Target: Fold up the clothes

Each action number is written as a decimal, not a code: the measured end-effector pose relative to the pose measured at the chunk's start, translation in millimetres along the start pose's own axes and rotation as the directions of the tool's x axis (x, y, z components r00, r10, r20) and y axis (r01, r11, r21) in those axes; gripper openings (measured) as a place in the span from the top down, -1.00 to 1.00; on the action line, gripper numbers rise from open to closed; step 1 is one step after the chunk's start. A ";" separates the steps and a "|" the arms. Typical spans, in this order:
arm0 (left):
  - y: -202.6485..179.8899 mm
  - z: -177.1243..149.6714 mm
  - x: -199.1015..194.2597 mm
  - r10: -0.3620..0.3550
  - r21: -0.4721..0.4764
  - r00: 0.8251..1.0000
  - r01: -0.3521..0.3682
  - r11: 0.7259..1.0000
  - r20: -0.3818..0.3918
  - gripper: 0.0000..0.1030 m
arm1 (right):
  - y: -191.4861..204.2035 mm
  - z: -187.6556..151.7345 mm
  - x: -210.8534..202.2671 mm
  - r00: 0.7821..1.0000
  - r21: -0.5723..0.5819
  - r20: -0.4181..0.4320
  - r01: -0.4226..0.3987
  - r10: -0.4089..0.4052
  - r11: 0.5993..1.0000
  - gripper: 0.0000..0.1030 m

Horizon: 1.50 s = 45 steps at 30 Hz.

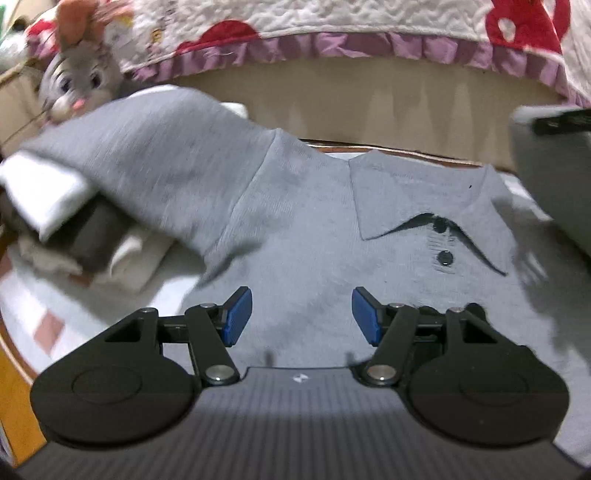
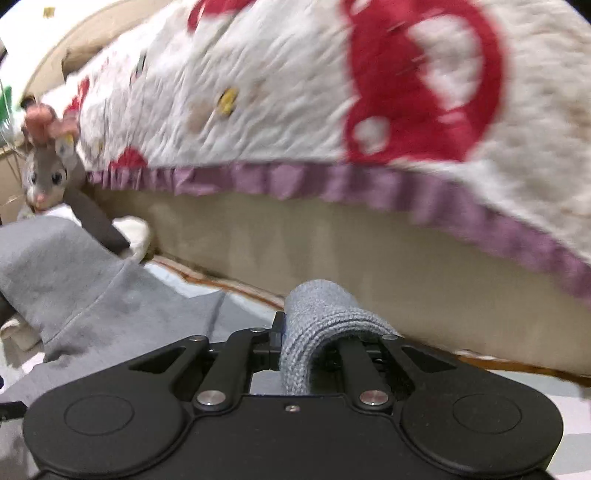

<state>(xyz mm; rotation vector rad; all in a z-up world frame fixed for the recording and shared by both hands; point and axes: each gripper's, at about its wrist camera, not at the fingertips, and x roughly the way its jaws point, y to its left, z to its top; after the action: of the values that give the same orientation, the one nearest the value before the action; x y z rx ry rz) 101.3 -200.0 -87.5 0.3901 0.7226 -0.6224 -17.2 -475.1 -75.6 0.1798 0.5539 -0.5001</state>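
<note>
A grey knit polo sweater (image 1: 303,229) lies front up, its collar and two dark buttons (image 1: 443,243) toward the far side. Its left sleeve with a white cuff (image 1: 44,192) drapes over a pile at the left. My left gripper (image 1: 302,317) is open and empty, hovering over the sweater's chest. My right gripper (image 2: 284,339) is shut on a fold of the grey sweater (image 2: 317,325), which wraps over its fingers. The same sweater's body (image 2: 74,280) lies to the left in the right wrist view.
A grey plush rabbit (image 1: 77,77) sits at the far left; it also shows in the right wrist view (image 2: 48,173). A white and red quilt with a purple ruffle (image 1: 332,29) hangs over a beige bed side. Folded clothes (image 1: 110,251) lie under the sleeve.
</note>
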 end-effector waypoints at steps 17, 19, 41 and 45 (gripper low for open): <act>41.0 -52.9 40.1 -0.176 -0.112 0.982 0.182 0.977 0.062 -0.16 | 5.4 -58.9 44.2 0.914 0.315 -0.187 -0.290 0.359 0.903 -0.01; 34.7 -49.9 44.2 -0.213 -0.121 0.975 0.220 0.968 0.066 -0.16 | -12.3 -71.3 22.1 0.936 0.246 -0.184 -0.251 0.299 0.936 -0.01; -139.4 19.7 90.7 -0.252 0.174 0.960 0.230 0.957 0.118 -0.15 | -72.6 -153.7 -36.4 0.925 -0.368 -0.357 -0.014 -0.128 0.930 -0.30; -142.3 21.5 100.7 -0.250 0.164 0.967 0.239 0.957 0.050 -0.17 | -76.8 -148.3 -38.2 0.922 -0.278 -0.376 -0.019 -0.090 0.960 -0.30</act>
<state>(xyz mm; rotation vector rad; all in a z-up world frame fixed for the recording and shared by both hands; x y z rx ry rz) 78.6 -357.8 -161.2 0.4249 0.6614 -0.9270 -151.6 -482.4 -181.5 -0.0027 1.0092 -0.4181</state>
